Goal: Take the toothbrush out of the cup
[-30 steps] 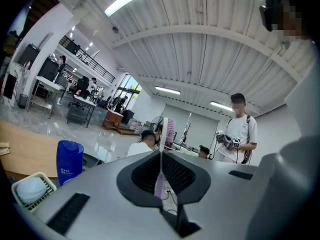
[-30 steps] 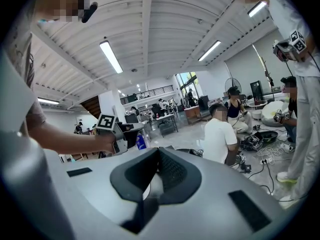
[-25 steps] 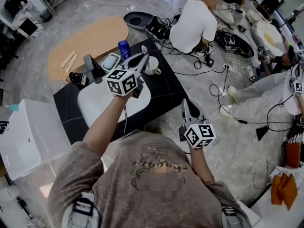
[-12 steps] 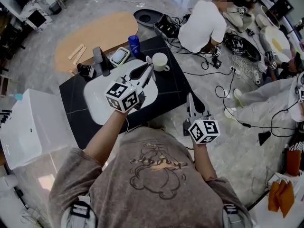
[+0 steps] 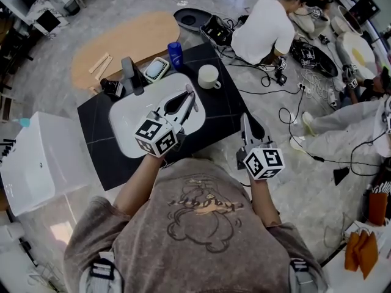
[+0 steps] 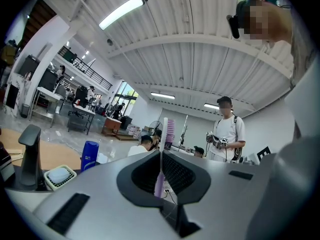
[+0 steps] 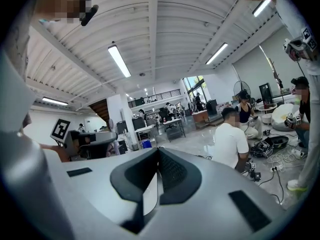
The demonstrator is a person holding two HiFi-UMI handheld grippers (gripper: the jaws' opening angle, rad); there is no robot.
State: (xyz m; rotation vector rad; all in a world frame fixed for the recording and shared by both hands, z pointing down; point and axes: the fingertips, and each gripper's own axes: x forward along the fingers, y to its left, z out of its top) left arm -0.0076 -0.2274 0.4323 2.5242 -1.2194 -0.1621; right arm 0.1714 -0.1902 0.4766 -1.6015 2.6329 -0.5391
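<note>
A toothbrush (image 6: 169,132) with a pale purple handle and purple bristles stands upright between the jaws of my left gripper (image 6: 161,153), which is shut on it. In the head view the left gripper (image 5: 188,96) hangs over the white basin (image 5: 125,130), below and left of the white cup (image 5: 208,76) and apart from it. The cup stands on the black counter (image 5: 223,105) past the basin's right end. My right gripper (image 5: 244,126) hovers by the counter's right front corner. Its jaws (image 7: 157,153) are shut with nothing between them.
A black faucet (image 5: 129,73), a soap dish (image 5: 156,69) and a blue bottle (image 5: 175,54) line the back of the counter. A white cabinet (image 5: 43,163) stands at the left. A person in white (image 5: 263,26) sits on the floor beyond, amid cables (image 5: 293,105).
My left gripper has drawn back from beside the cup toward me, carrying the toothbrush over the basin. The right gripper has barely shifted.
</note>
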